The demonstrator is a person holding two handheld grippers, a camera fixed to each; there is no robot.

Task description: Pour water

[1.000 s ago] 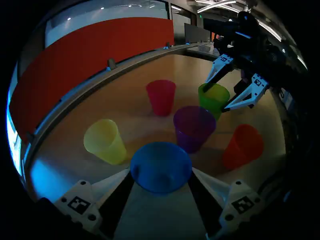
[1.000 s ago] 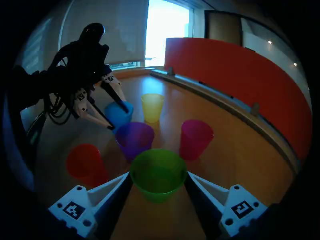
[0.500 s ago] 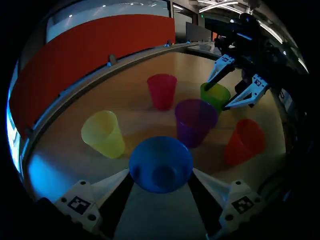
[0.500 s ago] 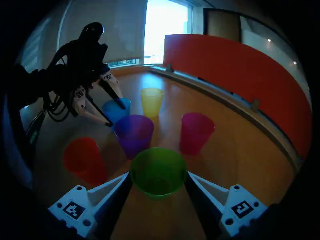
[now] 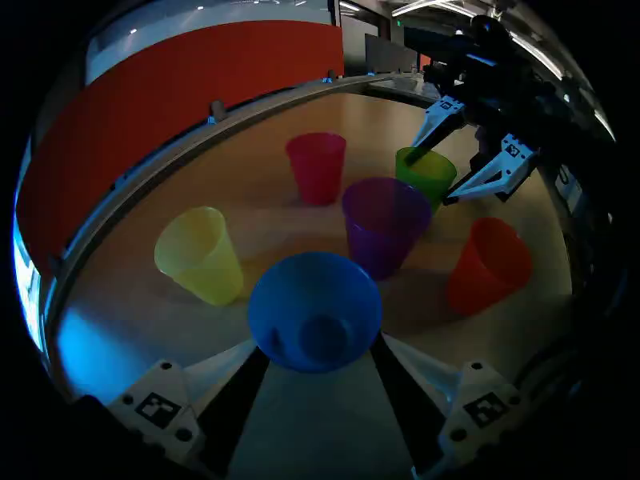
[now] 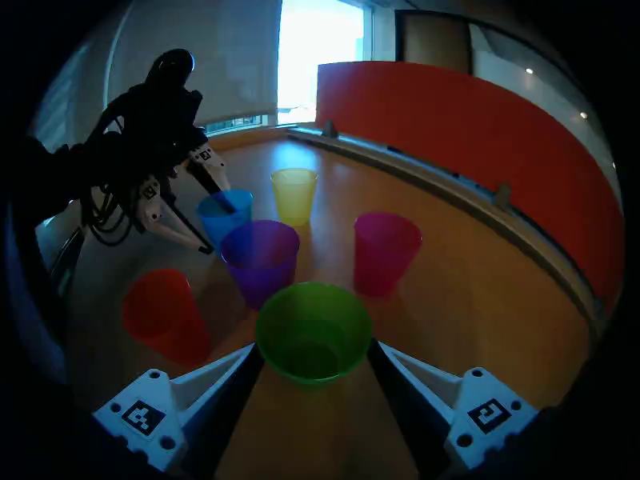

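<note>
blue cup (image 5: 314, 310) sits clamped mouth-up in the left tool (image 5: 316, 344), green cup (image 6: 314, 332) likewise in the right tool (image 6: 314, 352) — likely against spills; purple cup (image 5: 386, 224) stands at 1 o'clock from the blue cup.

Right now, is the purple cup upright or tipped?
Upright: the purple cup stands on its base on the wooden table, open mouth facing up.

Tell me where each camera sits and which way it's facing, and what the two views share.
Left gripper view: rides the left gripper, facing the red partition over the blue cup between its own fingers; right gripper opposite.
Right gripper view: rides the right gripper, facing the window over the green cup between its fingers; left gripper opposite.
Shared: both held cups, the purple cup and the table, from opposite sides.
</note>
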